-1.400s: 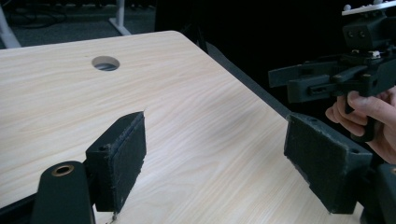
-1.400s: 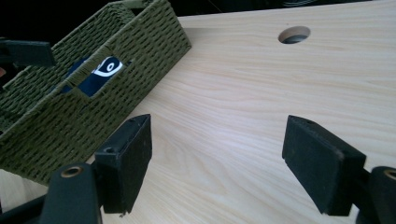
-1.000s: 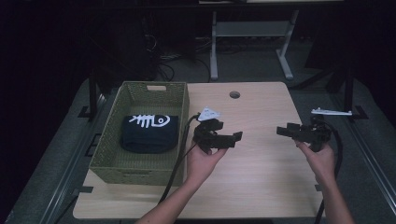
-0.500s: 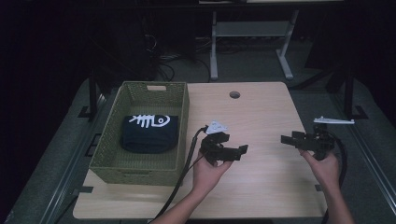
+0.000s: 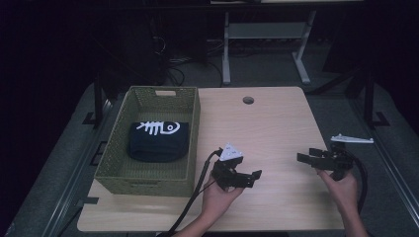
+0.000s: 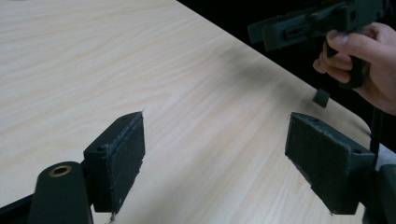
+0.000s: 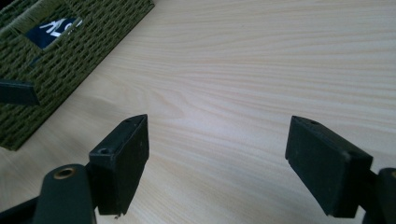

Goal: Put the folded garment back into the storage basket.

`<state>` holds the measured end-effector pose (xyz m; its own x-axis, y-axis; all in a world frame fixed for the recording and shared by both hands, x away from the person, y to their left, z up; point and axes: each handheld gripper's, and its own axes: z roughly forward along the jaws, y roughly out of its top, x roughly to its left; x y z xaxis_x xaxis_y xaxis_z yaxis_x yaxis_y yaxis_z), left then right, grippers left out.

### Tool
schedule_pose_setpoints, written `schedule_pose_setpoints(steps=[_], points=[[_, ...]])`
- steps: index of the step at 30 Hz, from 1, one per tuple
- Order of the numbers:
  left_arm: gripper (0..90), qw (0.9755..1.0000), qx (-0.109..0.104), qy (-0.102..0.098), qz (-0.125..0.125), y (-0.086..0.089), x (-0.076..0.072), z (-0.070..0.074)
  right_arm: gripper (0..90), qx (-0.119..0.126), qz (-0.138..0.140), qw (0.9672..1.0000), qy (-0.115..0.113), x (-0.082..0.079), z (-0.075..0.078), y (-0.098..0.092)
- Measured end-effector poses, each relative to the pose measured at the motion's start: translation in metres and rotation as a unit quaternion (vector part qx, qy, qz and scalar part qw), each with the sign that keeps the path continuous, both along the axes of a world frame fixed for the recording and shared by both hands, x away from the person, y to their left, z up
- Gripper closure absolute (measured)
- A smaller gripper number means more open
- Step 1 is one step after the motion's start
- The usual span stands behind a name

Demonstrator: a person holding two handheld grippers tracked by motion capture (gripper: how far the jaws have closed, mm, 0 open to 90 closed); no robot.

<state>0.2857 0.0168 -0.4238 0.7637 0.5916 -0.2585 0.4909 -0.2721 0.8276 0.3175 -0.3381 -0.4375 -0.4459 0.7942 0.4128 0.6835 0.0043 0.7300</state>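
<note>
A green woven basket (image 5: 114, 163) stands on the left of the wooden table (image 5: 269, 126). In it lies a dark folded cloth (image 5: 159, 142) with a white fish-bone print. My left gripper (image 5: 253, 177) hovers near the table's front middle, open, jaws pointing right with nothing between them (image 6: 215, 119). My right gripper (image 5: 305, 159) is near the right front, open and empty (image 7: 218, 120), jaws pointing left toward the basket. The two grippers face each other, apart. In the left gripper view the right hand and its gripper (image 6: 303, 23) show at top right.
A round cable hole (image 5: 248, 100) sits at the table's far middle. The basket's wall (image 7: 60, 65) shows at top left in the right gripper view, the cloth (image 7: 53, 28) visible through its handle slot. A desk frame (image 5: 267, 34) stands beyond the table in the dark.
Both grippers have drawn back toward the table's front edge and stay open. The left one also shifted slightly right. The basket and cloth have not moved.
</note>
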Motion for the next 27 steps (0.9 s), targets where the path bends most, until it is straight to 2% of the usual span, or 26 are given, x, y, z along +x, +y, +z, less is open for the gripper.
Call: schedule_pose_setpoints(steps=[2, 3, 9, 13, 17, 18, 21, 24, 27], points=[[19.3, 1.0, 0.003, 0.001, -0.001, 0.001, -0.002, -0.002, 21.5, -0.004, 0.001, 1.0, -0.002, -0.003, -0.001, 0.001], [19.3, 0.9999, 0.001, 0.01, -0.008, 0.002, -0.006, -0.007, 21.5, -0.008, 0.0, 1.0, -0.003, -0.005, -0.002, 0.002], [19.3, 0.9998, 0.012, 0.009, -0.016, 0.004, -0.017, -0.016, 22.1, -0.023, -0.002, 0.9997, -0.007, -0.017, -0.008, 0.001], [19.3, 0.9991, 0.023, -0.002, -0.035, 0.005, -0.029, -0.021, 22.2, -0.013, -0.005, 0.9999, -0.01, -0.024, -0.016, 0.0], [19.4, 0.9987, 0.022, -0.009, -0.044, 0.005, -0.037, -0.024, 22.0, -0.01, -0.008, 0.9999, -0.01, -0.03, -0.022, 0.001], [19.3, 0.9983, 0.023, -0.015, -0.051, 0.008, -0.044, -0.027, 21.5, -0.007, -0.009, 0.9998, -0.018, -0.037, -0.022, 0.002], [19.7, 0.9971, 0.039, -0.021, -0.062, 0.009, -0.049, -0.027, 20.2, 0.007, -0.016, 0.9992, -0.036, -0.047, -0.021, 0.003], [19.7, 0.9973, 0.025, -0.026, -0.063, 0.011, -0.051, -0.022, 20.0, 0.017, -0.022, 0.9984, -0.048, -0.057, -0.02, 0.003], [19.7, 0.9971, 0.027, -0.03, -0.065, 0.01, -0.052, -0.022, 18.9, 0.02, -0.019, 0.9982, -0.054, -0.058, -0.022, 0.002]])
